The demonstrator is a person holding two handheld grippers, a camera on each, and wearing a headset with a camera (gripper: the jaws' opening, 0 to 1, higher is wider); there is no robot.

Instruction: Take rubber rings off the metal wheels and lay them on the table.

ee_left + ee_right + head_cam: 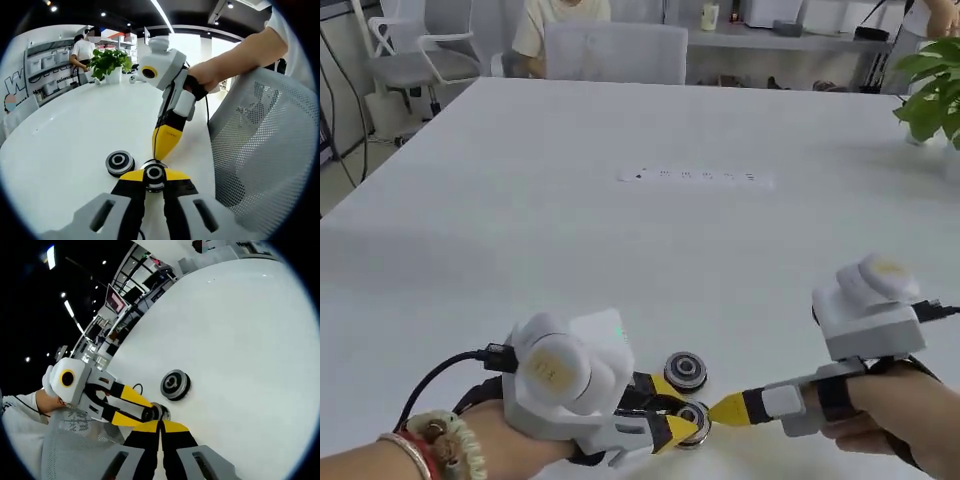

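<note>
A metal wheel [699, 421] with a black rubber ring sits between the yellow jaws of my left gripper [682, 426], which is shut on it just above the table's near edge. In the left gripper view the held wheel [154, 173] faces the camera. My right gripper [716, 411] comes in from the right, its yellow tips pinched together on the ring at the wheel's rim [160, 413]. A second wheel [685, 369] with its ring on lies flat on the table just behind, also seen as a dark disc [120, 162] [175, 384].
The white table [620, 230] stretches far ahead, with a recessed socket strip [695, 177] in its middle. A potted plant [932, 90] stands at the far right. A grey chair [615, 52] and a seated person are at the far end. A mesh chair [265, 150] is near me.
</note>
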